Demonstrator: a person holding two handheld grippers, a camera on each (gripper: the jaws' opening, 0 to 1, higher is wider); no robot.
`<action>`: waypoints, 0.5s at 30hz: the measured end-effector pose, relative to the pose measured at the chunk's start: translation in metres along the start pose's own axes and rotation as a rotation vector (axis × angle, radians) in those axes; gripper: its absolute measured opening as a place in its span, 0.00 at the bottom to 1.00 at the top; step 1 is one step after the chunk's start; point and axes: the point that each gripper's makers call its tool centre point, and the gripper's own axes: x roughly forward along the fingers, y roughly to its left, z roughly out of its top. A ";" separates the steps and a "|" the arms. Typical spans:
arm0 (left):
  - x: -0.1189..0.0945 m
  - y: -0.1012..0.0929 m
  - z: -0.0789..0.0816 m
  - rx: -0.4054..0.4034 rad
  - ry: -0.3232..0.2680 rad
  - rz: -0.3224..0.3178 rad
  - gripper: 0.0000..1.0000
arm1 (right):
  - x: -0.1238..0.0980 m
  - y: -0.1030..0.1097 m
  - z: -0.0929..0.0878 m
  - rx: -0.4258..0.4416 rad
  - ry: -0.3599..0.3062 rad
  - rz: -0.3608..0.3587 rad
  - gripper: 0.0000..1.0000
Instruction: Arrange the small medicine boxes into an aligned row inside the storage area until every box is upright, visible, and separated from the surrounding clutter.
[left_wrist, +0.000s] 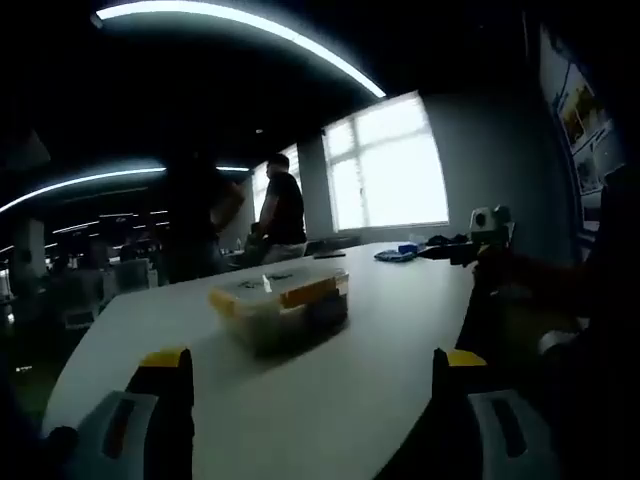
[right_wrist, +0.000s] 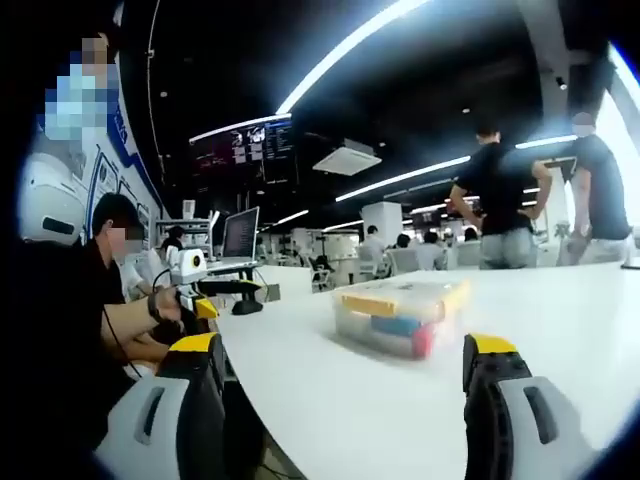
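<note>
A clear plastic storage box with a yellow-edged lid (left_wrist: 283, 305) sits near the middle of the wide white tabletop (left_wrist: 330, 400), well ahead of both pairs of tongs and touched by neither. In the left gripper view the left tongs (left_wrist: 313, 368) stand with their yellow-tipped jaws spread wide apart and nothing between them. In the right gripper view the right tongs (right_wrist: 345, 365) are likewise parted wide and empty, with the same box (right_wrist: 400, 315) lying beyond the gap; through its clear wall show blurred blue and red shapes, too soft to tell as single medicine boxes or to say whether they stand upright. A blue object (left_wrist: 398, 253) lies at the far edge of the tabletop in the left gripper view, near the bright window (left_wrist: 390, 165). Two people in dark shirts (right_wrist: 540, 195) stand beyond the tabletop. A seated person in a black top (right_wrist: 70, 330) is at the tabletop's edge, holding another gripper device with a yellow tip (right_wrist: 205, 290).
</note>
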 end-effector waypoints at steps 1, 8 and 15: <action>-0.001 -0.001 -0.001 0.003 0.003 -0.002 1.00 | -0.003 -0.001 -0.001 -0.003 0.005 -0.004 0.98; -0.005 0.003 -0.010 0.003 0.037 0.021 1.00 | -0.013 -0.007 -0.007 -0.003 0.011 -0.024 0.99; -0.007 0.002 -0.012 -0.004 0.043 0.025 1.00 | -0.012 -0.010 -0.010 0.008 0.011 -0.024 0.99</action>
